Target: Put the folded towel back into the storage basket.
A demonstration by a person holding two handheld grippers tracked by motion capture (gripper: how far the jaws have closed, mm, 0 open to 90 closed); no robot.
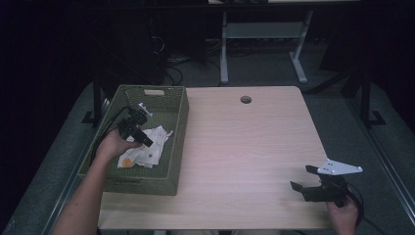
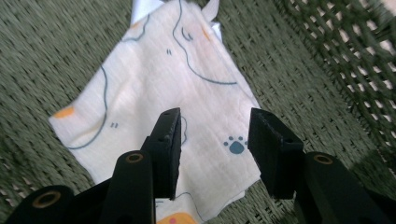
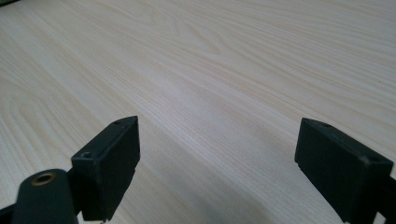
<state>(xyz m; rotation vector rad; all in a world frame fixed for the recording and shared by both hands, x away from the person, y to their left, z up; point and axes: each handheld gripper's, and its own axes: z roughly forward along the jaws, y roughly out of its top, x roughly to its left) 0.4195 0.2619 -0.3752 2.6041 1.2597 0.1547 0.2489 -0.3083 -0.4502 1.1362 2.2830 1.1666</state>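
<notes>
A white cloth with blue line drawings, paw prints and orange spots lies crumpled in a green woven basket at the table's left. My left gripper hangs inside the basket just over the cloth. In the left gripper view the cloth spreads below the left gripper, whose jaws stand open with nothing between them. My right gripper rests low near the table's front right corner, jaws wide open. In the right gripper view the right gripper has only bare wood between its fingers.
The light wooden table has a round cable hole near its far edge. The basket's high walls surround the left gripper. Desk legs and cables stand on the dark floor behind.
</notes>
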